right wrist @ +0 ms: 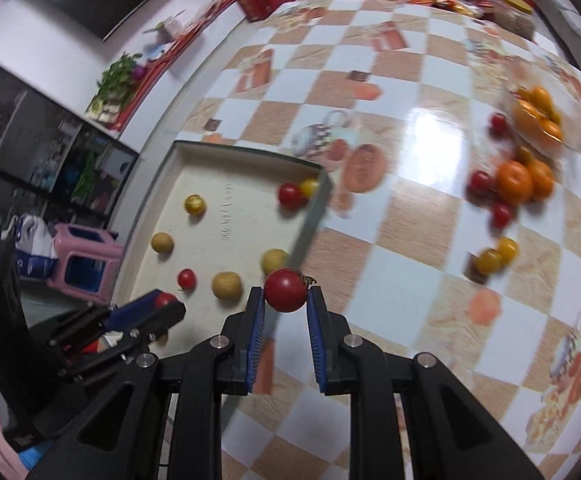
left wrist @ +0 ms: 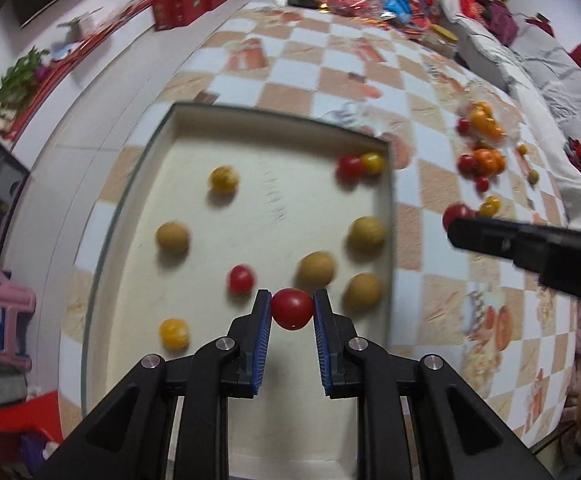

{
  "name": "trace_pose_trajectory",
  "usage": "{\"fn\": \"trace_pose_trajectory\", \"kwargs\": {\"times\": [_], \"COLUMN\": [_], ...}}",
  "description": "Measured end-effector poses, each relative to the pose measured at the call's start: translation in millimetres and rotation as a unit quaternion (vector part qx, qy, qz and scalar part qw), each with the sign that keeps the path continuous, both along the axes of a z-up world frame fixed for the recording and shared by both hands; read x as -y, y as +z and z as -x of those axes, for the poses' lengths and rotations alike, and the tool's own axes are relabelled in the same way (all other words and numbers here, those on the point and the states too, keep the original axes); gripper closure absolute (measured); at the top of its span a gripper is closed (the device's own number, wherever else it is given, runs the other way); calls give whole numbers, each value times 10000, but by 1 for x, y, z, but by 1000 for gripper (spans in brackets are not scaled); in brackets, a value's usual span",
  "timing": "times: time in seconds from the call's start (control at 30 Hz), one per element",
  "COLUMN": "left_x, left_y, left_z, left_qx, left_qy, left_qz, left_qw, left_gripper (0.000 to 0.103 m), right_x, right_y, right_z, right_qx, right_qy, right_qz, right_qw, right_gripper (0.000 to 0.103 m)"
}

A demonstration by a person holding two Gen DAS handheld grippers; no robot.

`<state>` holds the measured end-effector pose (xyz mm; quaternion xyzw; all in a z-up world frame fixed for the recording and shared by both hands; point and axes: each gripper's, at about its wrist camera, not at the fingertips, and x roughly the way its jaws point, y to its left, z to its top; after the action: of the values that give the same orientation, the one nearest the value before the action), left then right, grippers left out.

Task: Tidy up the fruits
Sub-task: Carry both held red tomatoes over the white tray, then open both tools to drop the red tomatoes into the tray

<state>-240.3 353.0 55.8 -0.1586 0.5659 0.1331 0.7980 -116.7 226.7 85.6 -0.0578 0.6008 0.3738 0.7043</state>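
Left wrist view: the left gripper [left wrist: 292, 312], black with blue ribbed pads, is clamped on a round red cherry tomato [left wrist: 292, 308] at lower centre of the frame, held above a shallow rectangular cream-coloured tray [left wrist: 250, 120]. Loose in the tray lie several tan-brown round fruits [left wrist: 173, 236], yellow cherry tomatoes [left wrist: 174, 333] and red cherry tomatoes [left wrist: 241, 278], spread apart, with one red and one yellow touching in the tray's upper right corner. The tray sits on a glossy tablecloth with an orange-and-white checked print [left wrist: 330, 80].

Right wrist view: the right gripper [right wrist: 286, 300] grips a second red cherry tomato [right wrist: 285, 289] between its blue pads at centre frame, just over the tray's right edge. At upper right of this frame, on the cloth, lies a pile of orange mandarins [right wrist: 515, 178] mixed with small red and yellow tomatoes, well apart from the tray. The left gripper shows at lower left.
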Motion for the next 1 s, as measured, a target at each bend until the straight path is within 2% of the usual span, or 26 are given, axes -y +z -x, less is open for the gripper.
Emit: {"fn": "trace_pose_trajectory", "kwargs": {"times": [0.13,0.27,0.57,0.6,0.63,0.67,0.7,0.73,0.87,0.93,1.0], "left_x": [-13,-15,-13,-12,-12,-12,-12,-12,-14,-16,-19], "left_y": [-20,-32,-43,-43,-43,-43,-42,-39,-38,-38,-37], "left_z": [11,11,6,5,4,4,5,7,10,11,12], "left_qx": [-166,-276,-403,-426,-447,-443,-394,-347,-397,-477,-567], "left_qy": [165,137,78,55,59,86,122,148,153,219,314], "left_qz": [-3,-24,-82,-118,-149,-191,-237,-298,-285,-267,-263], "left_qw": [9997,9995,9991,9990,9989,9988,9989,9988,9987,9983,9975], "left_gripper": [81,81,80,71,62,41,37,37,37,36,12], "right_x": [-40,-71,-107,-109,-112,-116,-118,-120,-120,-116,-110], "right_y": [-12,-31,-63,-64,-63,-60,-58,-55,-41,-34,-26], "right_z": [2,-1,3,4,5,5,6,7,6,5,5], "right_qx": [-41,-113,-121,-147,-131,-103,-62,-2,95,112,148], "right_qy": [373,587,1092,1131,1172,1211,1235,1251,1215,1153,1108], "right_qz": [125,349,970,999,1000,980,982,991,921,889,841], "right_qw": [9992,9976,9892,9884,9880,9877,9875,9872,9883,9893,9902], "right_gripper": [80,80,76,74,65,54,41,37,32,24,21]}}
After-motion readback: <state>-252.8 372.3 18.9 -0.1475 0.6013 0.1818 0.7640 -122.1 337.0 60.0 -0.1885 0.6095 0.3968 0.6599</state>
